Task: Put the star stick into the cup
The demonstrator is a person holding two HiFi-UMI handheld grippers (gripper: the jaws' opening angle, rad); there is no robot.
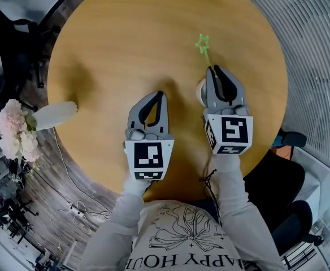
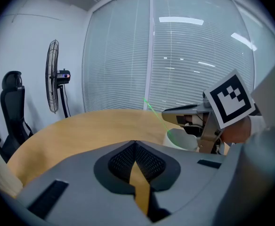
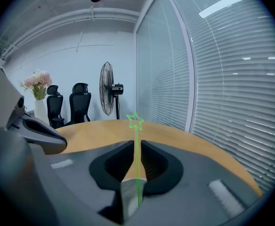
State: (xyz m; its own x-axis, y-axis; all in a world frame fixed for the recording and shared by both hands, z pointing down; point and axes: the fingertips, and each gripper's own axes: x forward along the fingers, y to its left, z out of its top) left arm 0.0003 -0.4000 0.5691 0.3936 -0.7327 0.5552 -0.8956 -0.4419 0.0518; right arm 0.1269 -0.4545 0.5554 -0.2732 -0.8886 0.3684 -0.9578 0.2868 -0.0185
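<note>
A thin green star stick (image 1: 203,43) is pinched in my right gripper (image 1: 213,68), which is shut on it; the star end points away over the round wooden table (image 1: 125,38). In the right gripper view the star stick (image 3: 136,122) rises straight out between the jaws of the right gripper (image 3: 136,142). A white cup (image 1: 199,92) stands under that gripper, mostly hidden. In the left gripper view the cup (image 2: 182,139) shows, and the stick (image 2: 154,114) slants down to its rim. My left gripper (image 1: 161,93) is shut on nothing, left of the cup.
A white vase (image 1: 55,113) with pale pink flowers (image 1: 9,129) is at the table's left edge. Black office chairs (image 3: 78,100) and a standing fan (image 3: 107,88) are beyond the table. Window blinds (image 3: 222,79) run along the right side.
</note>
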